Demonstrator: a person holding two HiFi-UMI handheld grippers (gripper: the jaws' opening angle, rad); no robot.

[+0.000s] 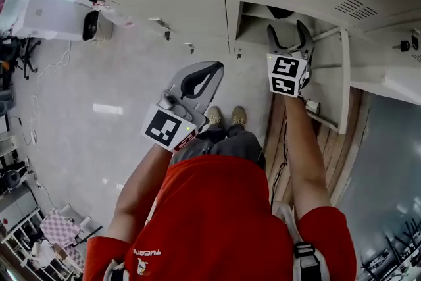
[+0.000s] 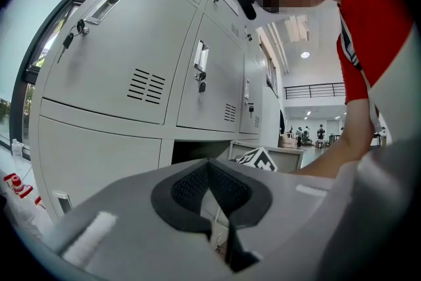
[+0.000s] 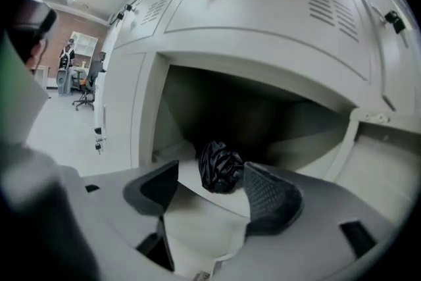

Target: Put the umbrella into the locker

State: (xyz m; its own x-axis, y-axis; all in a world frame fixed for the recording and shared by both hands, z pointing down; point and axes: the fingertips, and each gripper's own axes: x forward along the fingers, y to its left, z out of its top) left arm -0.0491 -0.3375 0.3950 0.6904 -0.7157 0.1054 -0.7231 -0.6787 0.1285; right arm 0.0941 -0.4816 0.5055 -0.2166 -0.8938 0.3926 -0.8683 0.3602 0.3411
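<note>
1 black folded umbrella [image 3: 222, 168] lies inside the 1 open locker [image 3: 172, 108], on its floor. The right tool [image 3: 210, 173] stands wide just outside the opening, its pads clear of the umbrella. The left tool [image 2: 209, 171] is pressed together, empty, facing closed doors. Only the right gripper view shows the umbrella plainly. The head view alone shows both tools and the open door [image 1: 327, 76].

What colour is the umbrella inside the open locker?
The umbrella is black; the right gripper view shows it best.
</note>
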